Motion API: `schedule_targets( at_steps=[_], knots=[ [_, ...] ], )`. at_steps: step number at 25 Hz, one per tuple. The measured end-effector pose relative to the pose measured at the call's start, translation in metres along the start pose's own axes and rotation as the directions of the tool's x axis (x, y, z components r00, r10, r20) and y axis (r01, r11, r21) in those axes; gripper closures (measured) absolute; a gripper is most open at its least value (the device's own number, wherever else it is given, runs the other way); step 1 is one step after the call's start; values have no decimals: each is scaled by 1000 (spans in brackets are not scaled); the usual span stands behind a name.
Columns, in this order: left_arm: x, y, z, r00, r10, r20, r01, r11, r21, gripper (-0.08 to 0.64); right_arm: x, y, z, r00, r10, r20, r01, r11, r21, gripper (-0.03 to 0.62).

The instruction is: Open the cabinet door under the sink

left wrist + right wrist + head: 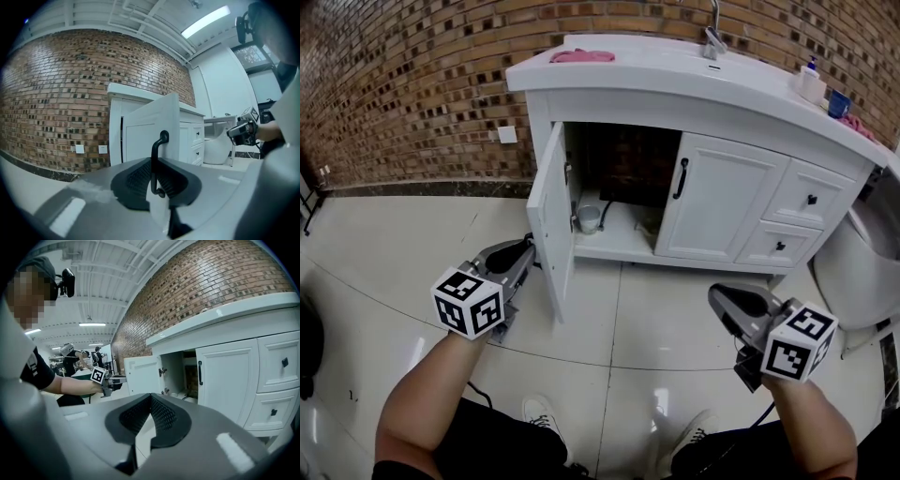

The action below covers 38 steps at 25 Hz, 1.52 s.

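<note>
The white sink cabinet (pixel 675 82) stands against the brick wall. Its left door (pixel 551 225) is swung out towards me, edge on in the head view, and the dark inside shows. My left gripper (pixel 523 255) is at that door's outer face. In the left gripper view the jaws (pixel 157 177) are shut on the door's black handle (pixel 155 157), which runs upright between the pads. The right door (pixel 717 202) with its black handle (pixel 681 178) is closed. My right gripper (pixel 727 300) hangs over the floor in front of the drawers, shut with nothing in it (pixel 150 401).
A small cup (pixel 589 218) and pipes sit inside the cabinet. Two drawers (pixel 811 197) are at the right, with a white fixture (pixel 862 272) beside them. On the countertop are a tap (pixel 712 39), a pink cloth (pixel 581 56) and bottles (pixel 811 82). The floor is glossy tile.
</note>
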<state>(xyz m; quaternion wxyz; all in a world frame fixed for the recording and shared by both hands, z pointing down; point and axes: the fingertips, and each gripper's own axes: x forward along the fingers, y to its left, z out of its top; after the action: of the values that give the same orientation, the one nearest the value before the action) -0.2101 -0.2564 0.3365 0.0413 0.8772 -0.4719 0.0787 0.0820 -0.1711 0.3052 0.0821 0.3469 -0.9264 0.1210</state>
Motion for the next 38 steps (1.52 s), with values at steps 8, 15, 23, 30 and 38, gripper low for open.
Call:
schedule_targets(
  at_steps=[8,15,23,30,38],
  knots=[
    [-18,42,-2,996,81,29,-79,994,-69,535,6,7,2,1000,13,-9,-13,1000,-12,586],
    [-18,41,-2,996,85,32,-83,994,-74,534,4,5,-1,1000,-1,-10,1,1000,-10,585],
    [-35,46,6,989,147,34,-139,976,-167,517,2,4,1,1000,-7,-7,7,1000,-10,586],
    [-62,24,62,971,149,189,-109,973,-203,554,1,5,2,1000,-7,-3,7,1000,-7,586],
    [-24,-99,54,976,-196,95,207,970,-126,554,0,6,1,1000,4,-2,-4,999,40,586]
  ],
)
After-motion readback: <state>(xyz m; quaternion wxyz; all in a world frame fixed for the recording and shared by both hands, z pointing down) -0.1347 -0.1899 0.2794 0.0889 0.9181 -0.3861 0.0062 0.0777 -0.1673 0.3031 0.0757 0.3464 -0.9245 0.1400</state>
